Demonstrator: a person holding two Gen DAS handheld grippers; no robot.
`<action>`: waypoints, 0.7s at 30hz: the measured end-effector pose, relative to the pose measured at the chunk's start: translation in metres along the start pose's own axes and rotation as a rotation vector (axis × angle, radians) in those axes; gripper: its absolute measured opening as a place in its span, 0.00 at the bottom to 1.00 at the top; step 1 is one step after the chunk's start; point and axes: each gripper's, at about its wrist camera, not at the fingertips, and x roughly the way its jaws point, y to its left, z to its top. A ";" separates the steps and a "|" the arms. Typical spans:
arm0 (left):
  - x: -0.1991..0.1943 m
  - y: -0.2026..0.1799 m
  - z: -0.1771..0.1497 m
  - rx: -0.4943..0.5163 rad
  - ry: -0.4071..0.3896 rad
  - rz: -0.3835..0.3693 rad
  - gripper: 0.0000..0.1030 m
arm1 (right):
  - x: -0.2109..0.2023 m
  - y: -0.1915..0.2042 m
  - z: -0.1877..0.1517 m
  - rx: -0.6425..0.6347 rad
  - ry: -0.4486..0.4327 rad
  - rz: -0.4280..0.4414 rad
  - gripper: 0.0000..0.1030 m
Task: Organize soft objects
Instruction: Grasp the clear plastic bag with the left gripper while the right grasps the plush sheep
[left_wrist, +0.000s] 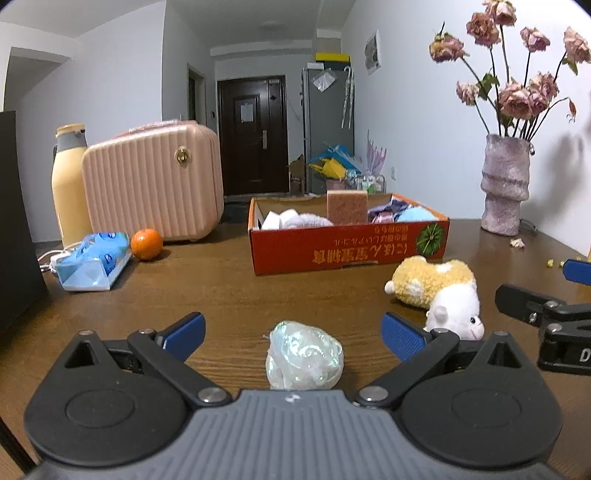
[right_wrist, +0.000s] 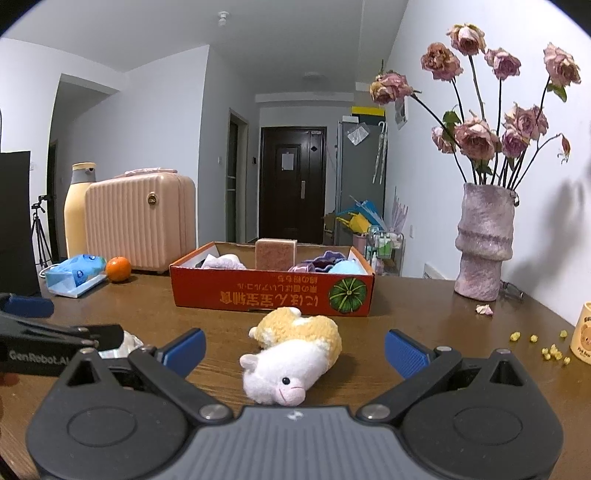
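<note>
Closing on both soft things at once is your main risk: your left gripper (left_wrist: 293, 334) has its jaws spread around the iridescent crumpled wad (left_wrist: 303, 356), your right gripper (right_wrist: 295, 349) has its jaws spread around the plush hamster (right_wrist: 291, 356), and neither is pinching anything yet. The two tools sit close together near the front edge of the surface (left_wrist: 221, 288), so they could knock each other as you lift. The wad looks light and slippery; a shallow pinch may squirt it out. The hamster could dangle if caught by its head. The red cardboard box (right_wrist: 271, 293), toward the far edge, already holds a sponge block (right_wrist: 275, 254), pale and purple fabric pieces and a blue soft item, so free room looks tight.
</note>
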 end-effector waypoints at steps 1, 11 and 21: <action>0.003 0.000 -0.001 0.001 0.012 0.000 1.00 | 0.000 0.000 0.000 0.001 0.001 -0.001 1.00; 0.050 -0.003 -0.008 0.017 0.161 0.022 1.00 | 0.011 -0.002 -0.004 0.001 0.042 -0.019 1.00; 0.079 -0.002 -0.007 0.006 0.199 0.015 0.93 | 0.020 -0.001 -0.008 -0.008 0.077 -0.016 1.00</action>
